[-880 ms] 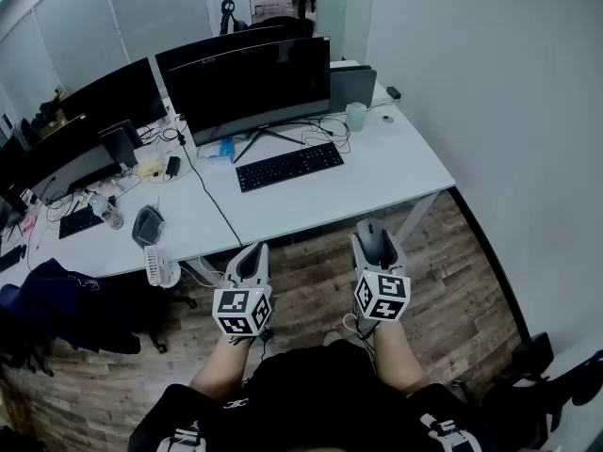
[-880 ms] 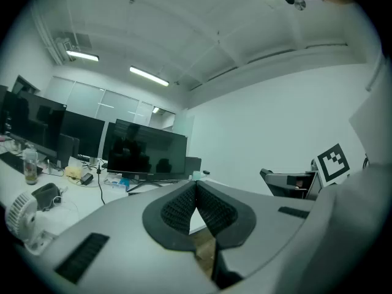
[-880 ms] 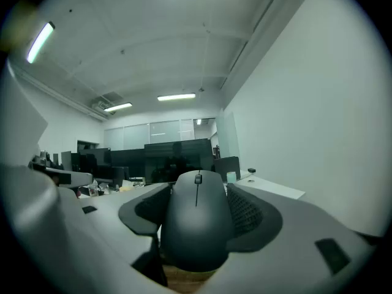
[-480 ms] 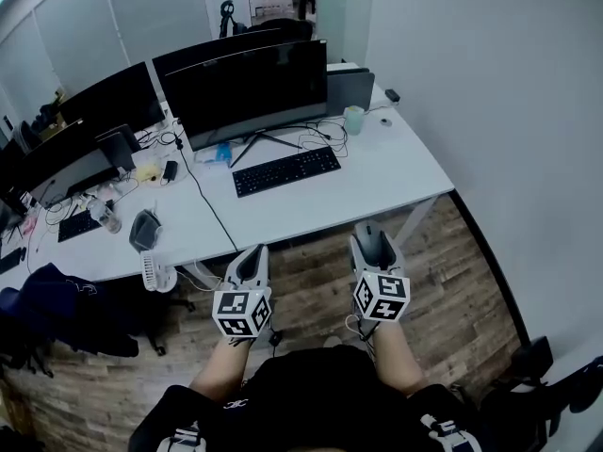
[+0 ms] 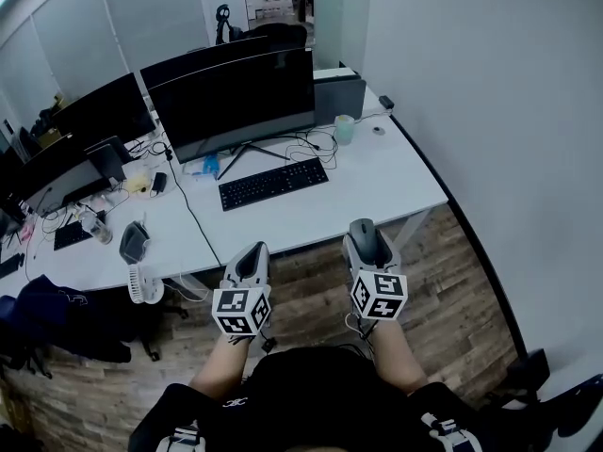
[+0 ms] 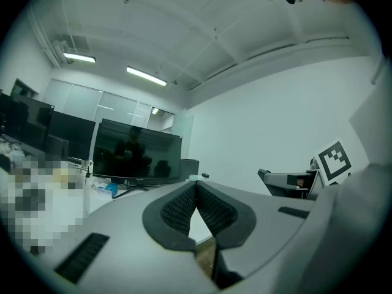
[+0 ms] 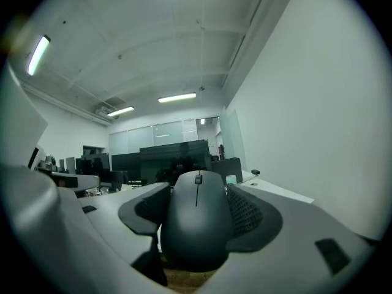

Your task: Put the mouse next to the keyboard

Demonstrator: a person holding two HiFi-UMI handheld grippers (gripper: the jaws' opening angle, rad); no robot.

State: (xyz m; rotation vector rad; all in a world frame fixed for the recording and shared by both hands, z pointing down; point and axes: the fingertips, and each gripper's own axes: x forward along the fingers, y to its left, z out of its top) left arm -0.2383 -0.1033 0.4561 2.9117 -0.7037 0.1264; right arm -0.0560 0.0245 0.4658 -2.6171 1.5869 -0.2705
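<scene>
A dark grey mouse (image 7: 196, 222) sits between the jaws of my right gripper (image 7: 197, 216), which is shut on it; the same mouse (image 5: 364, 234) shows in the head view, held over the wooden floor just in front of the white desk (image 5: 377, 182). The black keyboard (image 5: 272, 183) lies on that desk in front of a wide black monitor (image 5: 231, 102). My left gripper (image 5: 249, 260) hangs beside the right one, below the desk's front edge. In the left gripper view its jaws (image 6: 196, 210) are shut with nothing between them.
A pale green cup (image 5: 344, 128) and tangled cables (image 5: 316, 142) lie right of the monitor stand. A second desk (image 5: 89, 243) to the left carries more monitors, a keyboard and clutter. A small white fan (image 5: 141, 281) hangs at its edge. A white wall runs along the right.
The view has shifted, so the desk and keyboard sit a little lower and further left in the picture. Both grippers keep their places, and the mouse stays in the right one.
</scene>
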